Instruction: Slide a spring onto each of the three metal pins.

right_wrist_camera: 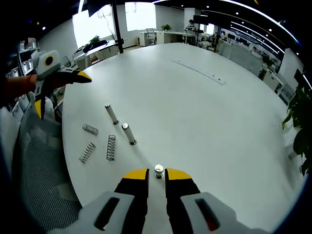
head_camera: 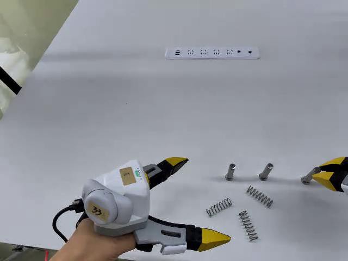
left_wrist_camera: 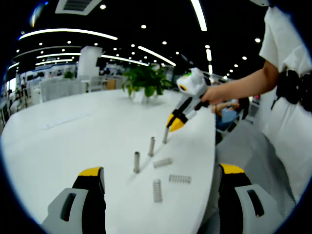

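Holds the right claw point(right_wrist_camera: 156, 174) narrow, yellow tips either side of the head of the end pin point(right_wrist_camera: 159, 170); cannot tell whether pinching it or merely flanking it. Carries the left claw point(head_camera: 196, 199) wide open and empty, low over the near part of the white table point(head_camera: 163, 109), well apart from the right one. Beyond the end pin, in a row: the middle pin point(right_wrist_camera: 129, 133) and the far pin point(right_wrist_camera: 111, 114), all three upright and bare. Just beside the row, toward the person: the first spring point(head_camera: 218, 206), the second spring point(head_camera: 259, 196) and the third spring point(head_camera: 248, 225), flat, loose, clear of every pin.

Risks toppling the end pin by closing off-centre or tugging sideways; looks slim and free-standing, so likely to fall and roll on the smooth top. Risks flicking a spring away by pinching hard across its coils; probably light enough to shoot from the tips and skitter toward the near edge. Risks catching a coil on a pin's head by lowering the spring out of line, then pushing the pin over instead of threading it. Risks clipping the middle pin with the wide left claw on the reach in, with the springs so near the row.
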Tool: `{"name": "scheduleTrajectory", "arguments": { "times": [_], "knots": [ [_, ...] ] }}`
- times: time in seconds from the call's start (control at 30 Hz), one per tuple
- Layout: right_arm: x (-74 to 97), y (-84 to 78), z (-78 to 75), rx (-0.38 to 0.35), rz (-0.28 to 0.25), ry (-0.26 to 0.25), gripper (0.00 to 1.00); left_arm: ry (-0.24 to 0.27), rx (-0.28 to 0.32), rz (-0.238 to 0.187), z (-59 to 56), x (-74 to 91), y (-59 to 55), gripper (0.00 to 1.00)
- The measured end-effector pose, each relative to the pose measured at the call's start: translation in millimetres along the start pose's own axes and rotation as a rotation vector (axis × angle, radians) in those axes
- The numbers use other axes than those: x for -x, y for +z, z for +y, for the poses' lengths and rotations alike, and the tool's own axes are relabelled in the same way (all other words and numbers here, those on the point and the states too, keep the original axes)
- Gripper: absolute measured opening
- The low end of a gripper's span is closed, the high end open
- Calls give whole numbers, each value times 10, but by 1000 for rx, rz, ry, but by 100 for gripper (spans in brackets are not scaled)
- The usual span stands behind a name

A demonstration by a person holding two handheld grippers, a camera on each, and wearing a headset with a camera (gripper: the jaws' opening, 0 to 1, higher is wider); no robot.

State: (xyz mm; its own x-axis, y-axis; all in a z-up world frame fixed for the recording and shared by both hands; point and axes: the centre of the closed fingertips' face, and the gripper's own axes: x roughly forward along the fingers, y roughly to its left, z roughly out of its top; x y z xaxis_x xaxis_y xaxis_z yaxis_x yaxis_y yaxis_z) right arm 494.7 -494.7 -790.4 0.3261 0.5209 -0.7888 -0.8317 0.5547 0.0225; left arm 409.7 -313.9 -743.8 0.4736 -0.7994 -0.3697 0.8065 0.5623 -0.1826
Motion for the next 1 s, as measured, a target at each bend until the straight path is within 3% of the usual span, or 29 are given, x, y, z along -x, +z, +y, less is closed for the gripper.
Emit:
{"name": "scheduleTrajectory", "arguments": {
  "times": [0.63,1.0],
  "knots": [
    [212,3,-57,-13,-58,-14,27,11,-37,11,-52,38,48,98],
    [444,-54,-132,-8,-108,-24,34,20,-70,31,-79,52,75,98]
  ]
}}
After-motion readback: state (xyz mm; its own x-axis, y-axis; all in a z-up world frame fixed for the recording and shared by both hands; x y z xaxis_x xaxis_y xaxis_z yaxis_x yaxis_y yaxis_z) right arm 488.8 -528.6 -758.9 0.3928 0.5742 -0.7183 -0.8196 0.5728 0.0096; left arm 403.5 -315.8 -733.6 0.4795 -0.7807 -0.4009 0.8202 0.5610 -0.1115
